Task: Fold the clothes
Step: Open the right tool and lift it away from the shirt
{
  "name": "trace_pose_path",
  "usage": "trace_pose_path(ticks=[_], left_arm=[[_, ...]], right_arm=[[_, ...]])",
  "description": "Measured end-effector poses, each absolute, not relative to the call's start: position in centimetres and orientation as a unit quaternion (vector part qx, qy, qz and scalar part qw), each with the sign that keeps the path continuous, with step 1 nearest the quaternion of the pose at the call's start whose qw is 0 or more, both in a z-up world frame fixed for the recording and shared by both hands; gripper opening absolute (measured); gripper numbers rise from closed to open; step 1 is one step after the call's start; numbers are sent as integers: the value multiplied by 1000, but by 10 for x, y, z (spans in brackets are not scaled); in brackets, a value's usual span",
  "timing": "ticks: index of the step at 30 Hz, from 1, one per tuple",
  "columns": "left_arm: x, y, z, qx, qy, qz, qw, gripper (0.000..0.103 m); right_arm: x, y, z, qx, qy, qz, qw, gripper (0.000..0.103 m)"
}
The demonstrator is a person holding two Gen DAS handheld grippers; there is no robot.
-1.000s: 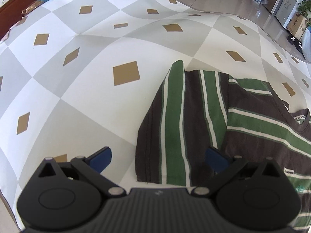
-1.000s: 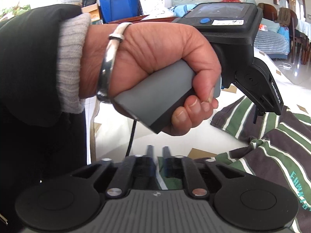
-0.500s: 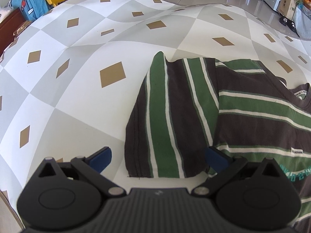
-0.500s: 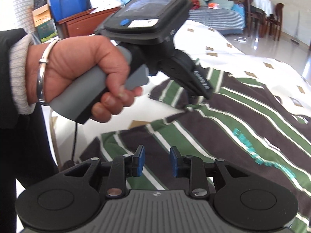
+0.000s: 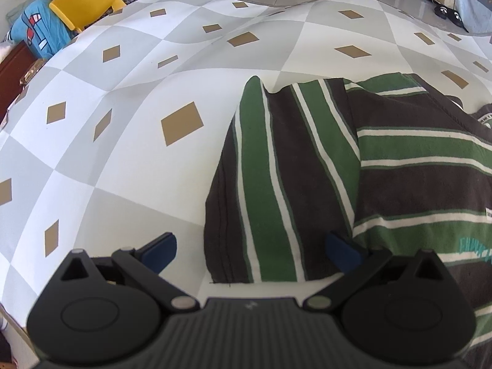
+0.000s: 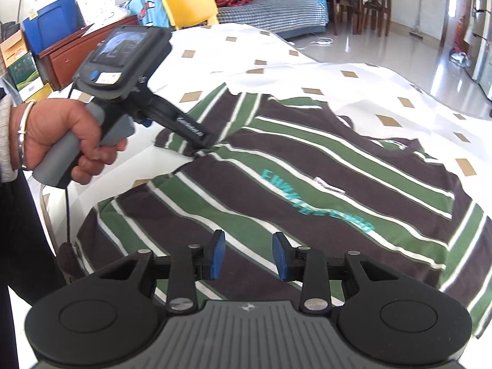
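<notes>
A brown T-shirt with green and white stripes (image 6: 323,166) lies flat on the diamond-patterned cloth (image 5: 138,160), teal lettering on its chest. Its sleeve (image 5: 276,184) points toward me in the left wrist view. My left gripper (image 5: 250,252) is open wide just above the sleeve's hem, one pad on each side and neither pressing it. In the right wrist view a hand (image 6: 77,135) holds the left gripper (image 6: 196,150) over that sleeve. My right gripper (image 6: 248,258) hovers over the shirt's lower body with its jaws opening and nothing between them.
A yellow chair (image 6: 190,9), a blue bin (image 6: 52,24) and a wooden cabinet (image 6: 77,52) stand beyond the table's far left. A striped bed (image 6: 276,12) and dining chairs (image 6: 372,3) are at the back. The table's edge runs along the left (image 6: 46,212).
My right gripper has swung from close behind the left hand out over the shirt's body, and its jaws have gone from shut to parted. The left gripper has rolled slightly over the sleeve.
</notes>
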State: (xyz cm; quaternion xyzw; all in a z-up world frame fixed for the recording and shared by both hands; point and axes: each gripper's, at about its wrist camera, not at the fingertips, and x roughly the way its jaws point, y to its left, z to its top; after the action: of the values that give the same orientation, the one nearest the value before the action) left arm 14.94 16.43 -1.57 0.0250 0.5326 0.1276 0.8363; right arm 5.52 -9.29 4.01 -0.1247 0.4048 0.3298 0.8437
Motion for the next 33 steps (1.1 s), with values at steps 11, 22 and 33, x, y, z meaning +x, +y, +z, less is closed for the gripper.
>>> trace_pose_path(ticks=[11, 22, 33], left_arm=[[171, 152, -13, 114, 546, 131, 820, 103], [201, 164, -15, 90, 543, 150, 822, 103], [210, 182, -15, 7, 547, 159, 822, 103]], right_arm=[[87, -164, 48, -118, 419, 243, 867, 36], [129, -215, 35, -69, 424, 136, 893, 37], [156, -241, 11, -39, 464, 55, 883, 37]])
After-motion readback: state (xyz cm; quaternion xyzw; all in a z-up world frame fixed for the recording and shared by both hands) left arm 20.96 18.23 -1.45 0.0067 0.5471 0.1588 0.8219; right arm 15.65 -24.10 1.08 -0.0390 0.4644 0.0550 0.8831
